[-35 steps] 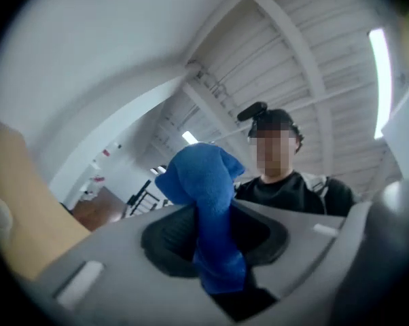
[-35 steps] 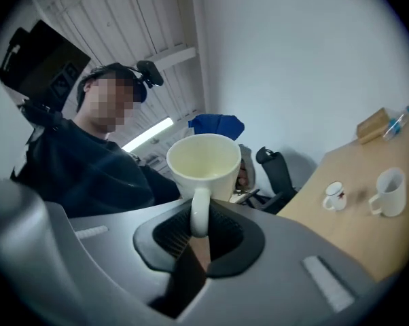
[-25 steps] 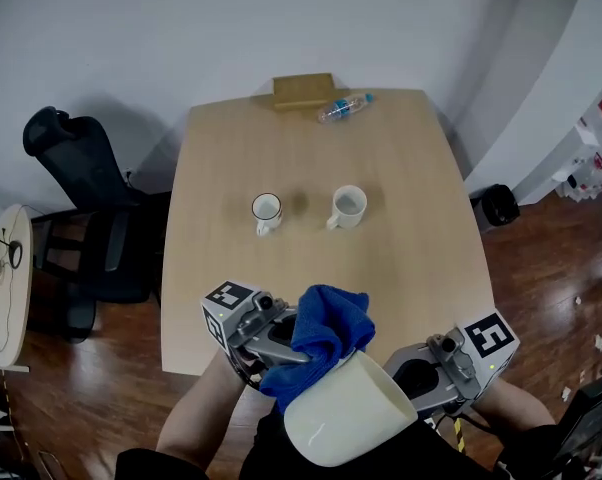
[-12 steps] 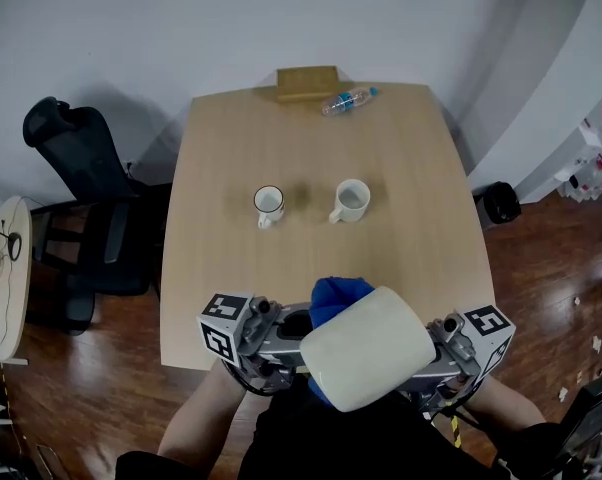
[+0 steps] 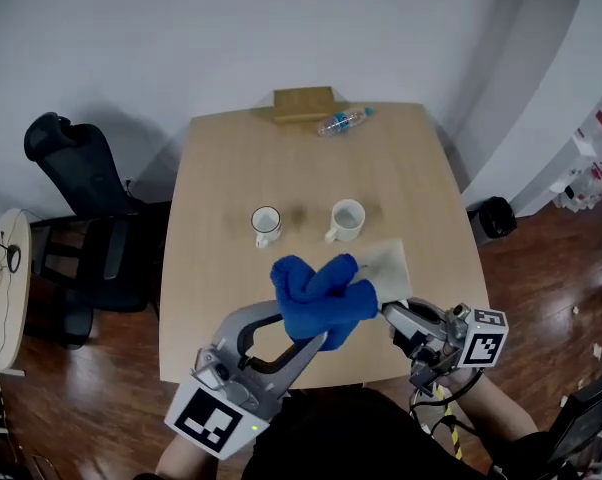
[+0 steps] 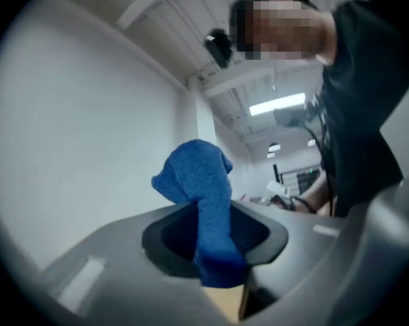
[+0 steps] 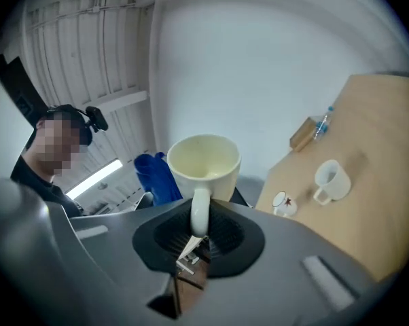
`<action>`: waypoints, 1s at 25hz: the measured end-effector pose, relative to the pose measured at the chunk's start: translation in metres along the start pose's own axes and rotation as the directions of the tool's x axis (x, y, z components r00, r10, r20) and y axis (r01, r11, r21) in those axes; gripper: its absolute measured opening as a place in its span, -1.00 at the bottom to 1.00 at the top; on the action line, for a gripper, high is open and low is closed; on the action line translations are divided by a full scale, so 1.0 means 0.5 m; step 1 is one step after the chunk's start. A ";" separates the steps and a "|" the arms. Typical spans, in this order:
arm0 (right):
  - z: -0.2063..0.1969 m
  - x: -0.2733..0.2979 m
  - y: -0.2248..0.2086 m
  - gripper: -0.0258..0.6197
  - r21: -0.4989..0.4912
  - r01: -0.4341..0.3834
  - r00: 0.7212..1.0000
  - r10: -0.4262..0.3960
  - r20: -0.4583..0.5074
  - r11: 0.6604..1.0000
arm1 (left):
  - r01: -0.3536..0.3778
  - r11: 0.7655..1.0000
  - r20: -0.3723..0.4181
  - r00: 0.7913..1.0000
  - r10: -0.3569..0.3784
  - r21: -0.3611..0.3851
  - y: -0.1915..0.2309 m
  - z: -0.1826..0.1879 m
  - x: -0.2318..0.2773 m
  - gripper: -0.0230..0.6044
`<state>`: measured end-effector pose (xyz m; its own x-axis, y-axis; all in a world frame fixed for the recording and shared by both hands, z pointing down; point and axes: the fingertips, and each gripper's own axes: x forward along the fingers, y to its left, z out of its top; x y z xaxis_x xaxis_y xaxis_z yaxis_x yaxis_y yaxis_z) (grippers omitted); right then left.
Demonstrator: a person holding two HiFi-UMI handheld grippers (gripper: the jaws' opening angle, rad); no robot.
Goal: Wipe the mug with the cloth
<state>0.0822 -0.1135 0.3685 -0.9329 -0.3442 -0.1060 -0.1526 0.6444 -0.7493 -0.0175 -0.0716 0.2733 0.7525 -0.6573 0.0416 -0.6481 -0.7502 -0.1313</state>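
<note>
Both claws are loaded: we see the left gripper (image 6: 215, 248) pinching the blue cloth (image 5: 321, 298) and the right gripper (image 7: 194, 240) clamped on the cream mug (image 7: 203, 160) by its handle, above the table's (image 5: 281, 158) near edge. Cloth seems to touch the mug's outer wall. We judge wiping begun, its extent unclear.

The cloth (image 5: 321, 293) hides most of the mug (image 5: 389, 268), bare only at the cloth's two o'clock. The label on the bottle (image 5: 341, 121) is too small to read.
</note>
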 end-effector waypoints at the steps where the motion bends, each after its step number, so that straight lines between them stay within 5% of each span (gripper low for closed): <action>1: -0.003 0.004 -0.010 -0.81 0.005 0.015 1.000 -0.015 -0.003 1.000 | -0.014 0.991 -0.078 0.997 0.025 0.130 -0.023 -0.023 0.015 -0.56; 4: -0.013 0.016 -0.010 -0.81 0.012 0.008 1.000 -0.008 -0.015 1.000 | 0.002 0.903 -0.170 0.982 0.079 0.430 -0.073 -0.060 0.066 -0.56; 6: -0.018 0.021 0.000 -0.81 -0.018 -0.002 1.000 0.002 -0.026 1.000 | 0.022 0.871 -0.198 0.976 0.087 0.491 -0.079 -0.069 0.074 -0.56; 7: -0.019 0.021 0.005 -0.81 -0.045 -0.003 0.999 0.001 -0.032 0.999 | 0.026 0.877 -0.207 0.975 0.084 0.480 -0.072 -0.068 0.071 -0.56; 10: -0.024 0.011 0.018 -0.81 -0.161 0.009 0.997 -0.020 -0.068 0.987 | 0.078 0.939 -0.229 0.973 0.001 0.334 -0.039 -0.057 0.060 -0.56; 12: -0.032 0.003 0.026 -0.80 -0.216 0.004 0.994 -0.027 -0.103 0.976 | 0.186 0.967 -0.199 0.968 -0.151 0.173 -0.017 -0.042 0.059 -0.56; 14: -0.042 -0.007 0.037 -0.80 -0.223 -0.029 0.990 -0.003 -0.139 0.974 | 0.307 0.948 -0.140 0.938 -0.315 -0.077 0.005 -0.041 0.054 -0.56; 16: -0.056 -0.015 0.058 -0.80 -0.199 -0.085 0.984 0.051 -0.172 0.976 | 0.447 0.841 -0.108 0.861 -0.497 -0.305 0.016 -0.055 0.037 -0.56; 17: -0.065 -0.020 0.073 -0.80 -0.175 -0.123 0.979 0.090 -0.185 0.977 | 0.511 0.759 -0.045 0.818 -0.574 -0.404 0.019 -0.051 0.030 -0.56; 19: -0.078 -0.029 0.108 -0.80 -0.104 -0.217 0.962 0.194 -0.190 0.971 | 0.620 0.557 0.166 0.737 -0.656 -0.553 0.022 -0.039 0.019 -0.56; 21: -0.083 -0.035 0.146 -0.80 -0.032 -0.316 0.936 0.306 -0.173 0.948 | 0.708 0.363 0.379 0.658 -0.651 -0.606 0.019 -0.030 0.007 -0.56; 22: -0.084 -0.037 0.163 -0.81 -0.004 -0.359 0.922 0.354 -0.159 0.933 | 0.745 0.289 0.468 0.622 -0.627 -0.602 0.015 -0.024 0.001 -0.56; 23: -0.082 -0.039 0.179 -0.80 0.022 -0.397 0.907 0.396 -0.142 0.917 | 0.778 0.230 0.548 0.588 -0.595 -0.585 0.010 -0.019 -0.004 -0.56; 25: -0.073 -0.044 0.204 -0.81 0.077 -0.469 0.876 0.474 -0.089 0.880 | 0.833 0.149 0.679 0.526 -0.511 -0.533 -0.004 -0.012 -0.013 -0.56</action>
<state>0.0754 -0.0150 0.3183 -0.9185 0.0655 -0.3898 0.3282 0.6760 -0.6598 -0.0219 -0.0662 0.2795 0.8074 0.0863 -0.5837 0.4673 -0.6974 0.5433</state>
